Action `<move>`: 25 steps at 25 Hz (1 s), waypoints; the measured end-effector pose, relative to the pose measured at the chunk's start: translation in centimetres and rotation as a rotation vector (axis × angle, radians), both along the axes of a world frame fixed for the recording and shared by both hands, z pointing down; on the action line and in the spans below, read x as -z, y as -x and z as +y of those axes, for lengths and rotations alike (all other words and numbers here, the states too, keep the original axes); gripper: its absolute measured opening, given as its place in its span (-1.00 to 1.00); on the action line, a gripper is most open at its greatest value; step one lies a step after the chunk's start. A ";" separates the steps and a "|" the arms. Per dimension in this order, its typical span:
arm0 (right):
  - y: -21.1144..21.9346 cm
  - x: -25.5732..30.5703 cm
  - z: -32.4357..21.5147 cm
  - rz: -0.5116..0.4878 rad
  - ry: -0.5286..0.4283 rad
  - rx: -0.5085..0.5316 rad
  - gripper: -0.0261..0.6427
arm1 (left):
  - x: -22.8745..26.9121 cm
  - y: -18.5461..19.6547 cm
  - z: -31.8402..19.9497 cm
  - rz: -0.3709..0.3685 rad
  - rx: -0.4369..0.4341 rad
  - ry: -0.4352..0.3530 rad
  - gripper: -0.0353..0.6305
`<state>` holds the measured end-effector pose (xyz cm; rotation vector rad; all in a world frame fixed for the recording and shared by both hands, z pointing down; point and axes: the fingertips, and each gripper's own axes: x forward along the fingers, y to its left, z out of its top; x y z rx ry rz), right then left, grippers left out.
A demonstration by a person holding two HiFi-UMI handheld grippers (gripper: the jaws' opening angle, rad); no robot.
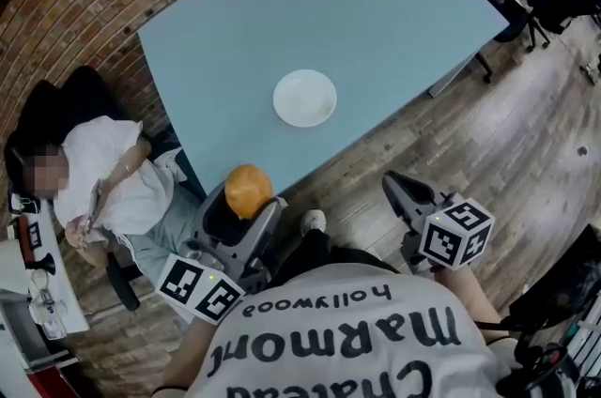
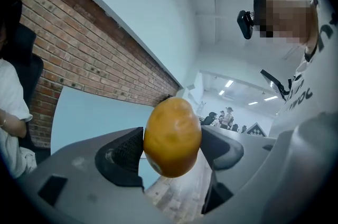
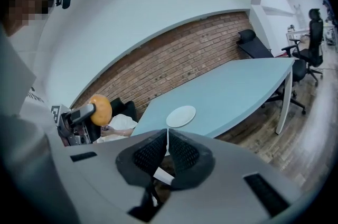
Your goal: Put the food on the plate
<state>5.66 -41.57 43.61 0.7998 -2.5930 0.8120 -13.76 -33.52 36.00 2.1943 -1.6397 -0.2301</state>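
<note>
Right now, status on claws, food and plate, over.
Left claw shut on orange food, at the table's near edge. Right claw shut, empty. Plate bare, mid-table. Nothing blocking the path.

White tee (image 1: 376, 298) w/ black print; grey L tool (image 1: 247, 192), R tool (image 1: 392, 181), b/w marker cubes (image 1: 455, 233).

An office: pale blue meeting table (image 1: 376, 21), black swivel chairs (image 3: 310, 48), brick wall (image 1: 75, 2).

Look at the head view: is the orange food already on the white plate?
No: the white plate lies bare on the table, while the orange food is held in the left gripper, off the plate.
</note>
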 end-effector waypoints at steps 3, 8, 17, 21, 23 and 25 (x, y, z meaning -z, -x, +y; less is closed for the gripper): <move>2.0 0.6 -1.7 -0.002 -0.004 0.001 -0.89 | 0.3 1.9 -1.9 -0.002 -0.008 0.004 0.09; 4.2 1.5 -5.0 0.009 -0.014 -0.026 -0.88 | 0.6 4.6 -4.9 0.010 -0.027 0.008 0.09; 7.4 2.1 -9.6 0.002 -0.049 -0.068 -0.89 | 0.7 7.7 -10.5 -0.005 -0.092 -0.015 0.09; 7.4 1.9 -11.3 0.003 -0.044 -0.079 -0.89 | -0.5 6.6 -12.2 -0.006 -0.133 0.021 0.09; 7.2 1.6 -12.2 0.010 -0.037 -0.073 -0.89 | -1.1 5.8 -13.1 -0.012 -0.153 0.042 0.09; 7.1 1.2 -13.3 0.016 -0.025 -0.059 -0.89 | -1.4 5.2 -14.1 -0.007 -0.153 0.050 0.09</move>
